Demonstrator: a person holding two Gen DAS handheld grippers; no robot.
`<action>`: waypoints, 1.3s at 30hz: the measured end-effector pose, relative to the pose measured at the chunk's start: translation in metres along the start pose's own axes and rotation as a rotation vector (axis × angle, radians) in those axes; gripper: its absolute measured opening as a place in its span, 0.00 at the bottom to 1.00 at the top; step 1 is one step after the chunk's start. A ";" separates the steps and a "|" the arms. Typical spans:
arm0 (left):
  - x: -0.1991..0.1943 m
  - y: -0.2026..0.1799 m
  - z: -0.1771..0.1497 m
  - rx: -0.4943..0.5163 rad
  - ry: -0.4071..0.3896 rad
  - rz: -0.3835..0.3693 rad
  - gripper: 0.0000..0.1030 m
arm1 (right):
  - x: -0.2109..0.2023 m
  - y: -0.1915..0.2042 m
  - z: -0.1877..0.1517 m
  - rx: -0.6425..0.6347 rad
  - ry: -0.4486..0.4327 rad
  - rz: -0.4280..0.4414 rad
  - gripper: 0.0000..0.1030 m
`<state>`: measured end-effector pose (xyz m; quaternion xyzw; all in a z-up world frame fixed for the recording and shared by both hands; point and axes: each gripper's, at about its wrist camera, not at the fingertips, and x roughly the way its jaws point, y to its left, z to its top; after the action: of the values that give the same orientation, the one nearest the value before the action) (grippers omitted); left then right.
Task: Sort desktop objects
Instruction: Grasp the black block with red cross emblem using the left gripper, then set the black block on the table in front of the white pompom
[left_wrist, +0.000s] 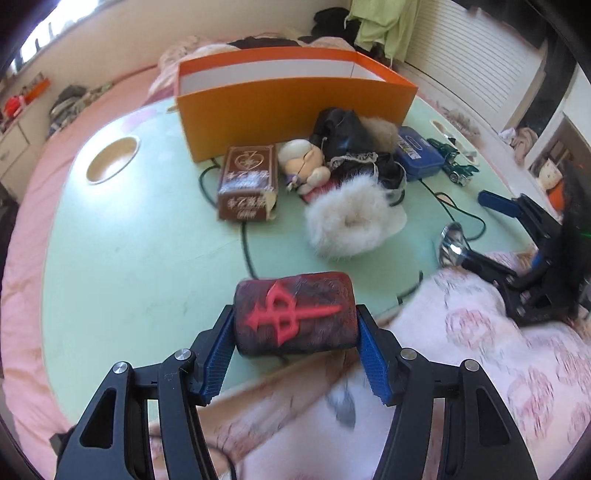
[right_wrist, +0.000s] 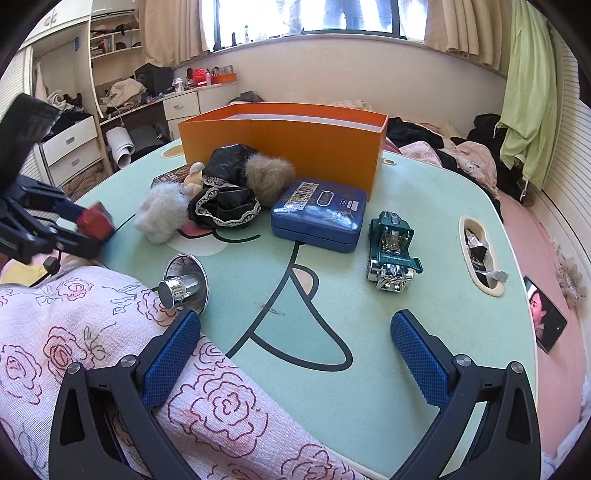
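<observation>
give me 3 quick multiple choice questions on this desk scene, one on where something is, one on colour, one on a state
1. Where is the toy car?
A. inside the box
B. on the table, right of the blue tin
C. in the right tool

2. What colour is the box?
A. orange
B. green
C. black

3. What is the left tool doing?
A. hanging open with nothing in it
B. gripping the dark block with the red sign
C. gripping the white fluff

Answers:
1 B: the car stands on the table beside the blue tin.
2 A: its outer walls are orange.
3 B: the block sits clamped between both pads.
</observation>
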<state>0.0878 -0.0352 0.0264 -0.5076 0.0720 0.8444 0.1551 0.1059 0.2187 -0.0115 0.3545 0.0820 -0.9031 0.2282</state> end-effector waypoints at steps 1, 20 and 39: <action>0.003 -0.003 0.004 0.004 -0.005 0.002 0.59 | 0.000 0.000 0.000 -0.001 0.000 -0.001 1.00; 0.007 -0.010 -0.016 0.030 -0.184 0.080 1.00 | -0.001 0.000 0.000 -0.001 -0.001 -0.001 1.00; 0.015 -0.010 -0.019 -0.012 -0.228 0.080 1.00 | 0.001 0.002 0.000 -0.002 0.002 -0.007 1.00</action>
<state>0.1000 -0.0285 0.0048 -0.4061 0.0691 0.9025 0.1253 0.1065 0.2170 -0.0122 0.3549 0.0842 -0.9035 0.2253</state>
